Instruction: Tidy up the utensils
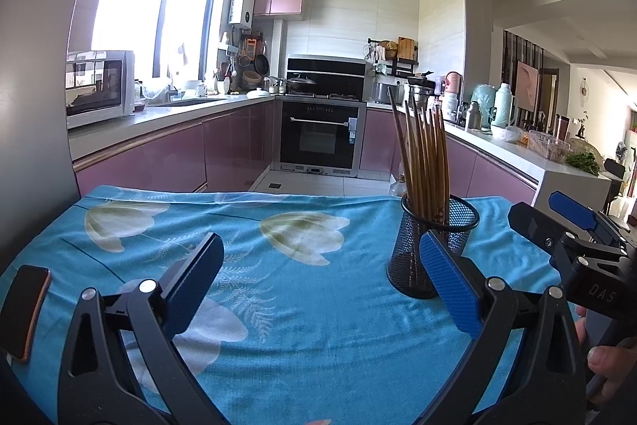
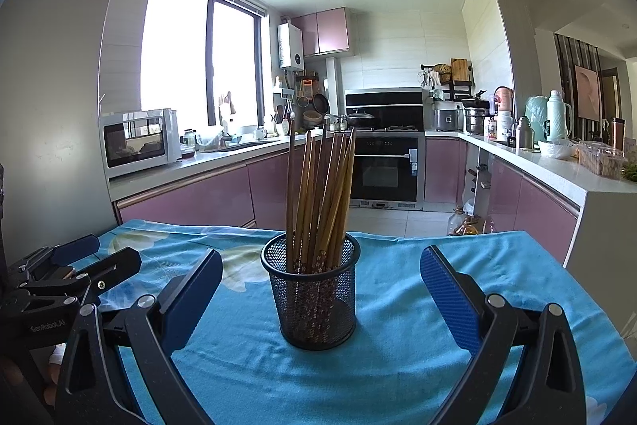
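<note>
Chopsticks [image 2: 318, 194] in mesh holder [image 2: 314, 301], unobstructed

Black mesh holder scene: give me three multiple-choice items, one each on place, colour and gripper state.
1. Where do the brown wooden chopsticks stand?
A. flat on the cloth
B. in the black wire-mesh cylindrical holder
C. in the sink

2. What colour is the flowered tablecloth?
A. blue
B. red
C. grey

3. How is the right gripper?
A. shut on chopsticks
B. shut, empty
C. open

Key: B, their lower ends sit inside the mesh; A, blue cloth with pale flowers; C, its blue-padded fingers stand wide apart on either side of the holder.
</note>
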`<state>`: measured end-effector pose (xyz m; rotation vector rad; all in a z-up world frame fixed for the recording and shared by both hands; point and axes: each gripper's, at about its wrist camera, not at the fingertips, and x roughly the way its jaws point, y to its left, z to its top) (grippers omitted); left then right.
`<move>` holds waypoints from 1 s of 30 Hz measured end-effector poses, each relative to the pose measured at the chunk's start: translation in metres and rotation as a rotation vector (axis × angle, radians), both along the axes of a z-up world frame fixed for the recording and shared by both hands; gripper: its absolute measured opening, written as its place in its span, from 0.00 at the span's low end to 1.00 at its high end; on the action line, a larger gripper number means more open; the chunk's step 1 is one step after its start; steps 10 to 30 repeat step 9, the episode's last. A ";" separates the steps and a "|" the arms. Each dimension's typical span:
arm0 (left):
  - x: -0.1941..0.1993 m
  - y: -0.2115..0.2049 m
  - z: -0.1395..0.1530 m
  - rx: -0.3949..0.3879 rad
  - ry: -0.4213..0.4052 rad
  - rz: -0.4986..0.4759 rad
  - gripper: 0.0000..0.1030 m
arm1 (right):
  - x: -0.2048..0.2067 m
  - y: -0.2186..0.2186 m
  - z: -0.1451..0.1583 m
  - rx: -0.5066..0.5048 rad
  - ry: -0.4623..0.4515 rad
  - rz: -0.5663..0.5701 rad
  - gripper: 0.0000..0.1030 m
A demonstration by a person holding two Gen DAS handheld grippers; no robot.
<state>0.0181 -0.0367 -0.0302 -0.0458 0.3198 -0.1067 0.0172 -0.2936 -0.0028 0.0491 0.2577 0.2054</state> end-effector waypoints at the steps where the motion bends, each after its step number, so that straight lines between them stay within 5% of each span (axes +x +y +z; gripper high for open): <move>1: 0.000 -0.001 0.000 0.004 0.002 0.001 0.94 | 0.001 -0.001 0.000 0.002 0.008 0.004 0.93; 9: 0.026 0.009 -0.012 0.016 0.161 0.007 0.94 | 0.047 -0.060 -0.032 -0.096 0.296 -0.152 0.93; 30: 0.026 0.009 -0.012 0.016 0.161 0.007 0.94 | 0.047 -0.060 -0.032 -0.096 0.296 -0.152 0.93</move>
